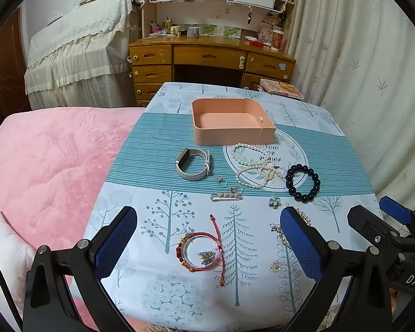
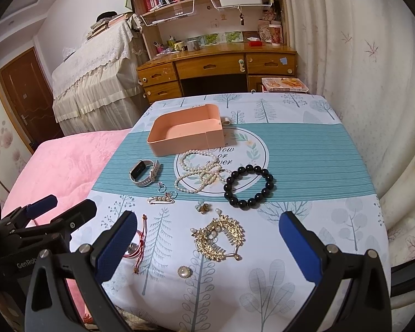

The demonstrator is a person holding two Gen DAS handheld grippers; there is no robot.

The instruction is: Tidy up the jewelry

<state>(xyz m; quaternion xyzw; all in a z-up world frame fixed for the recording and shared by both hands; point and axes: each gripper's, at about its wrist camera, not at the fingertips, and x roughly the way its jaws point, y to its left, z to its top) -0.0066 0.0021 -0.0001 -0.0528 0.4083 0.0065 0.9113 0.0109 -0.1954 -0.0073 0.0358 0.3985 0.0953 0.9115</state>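
An empty pink box (image 1: 231,121) (image 2: 186,134) stands at the far middle of the table. In front of it lie a white watch (image 1: 193,163) (image 2: 145,173), a pearl necklace (image 1: 256,166) (image 2: 199,174), a black bead bracelet (image 1: 303,183) (image 2: 249,186), a pearl pin (image 1: 226,196) (image 2: 161,199), a red cord bracelet (image 1: 200,250) and a gold hair comb (image 2: 221,236). My left gripper (image 1: 209,244) is open over the red bracelet. My right gripper (image 2: 207,246) is open over the gold comb. Both are empty.
A small ring (image 1: 222,182), a flower brooch (image 2: 203,207) and a round pearl brooch (image 2: 184,272) lie on the tree-print cloth (image 2: 318,221). A pink bed (image 1: 47,166) is to the left. A wooden desk (image 1: 207,58) stands behind, curtains (image 1: 359,55) to the right.
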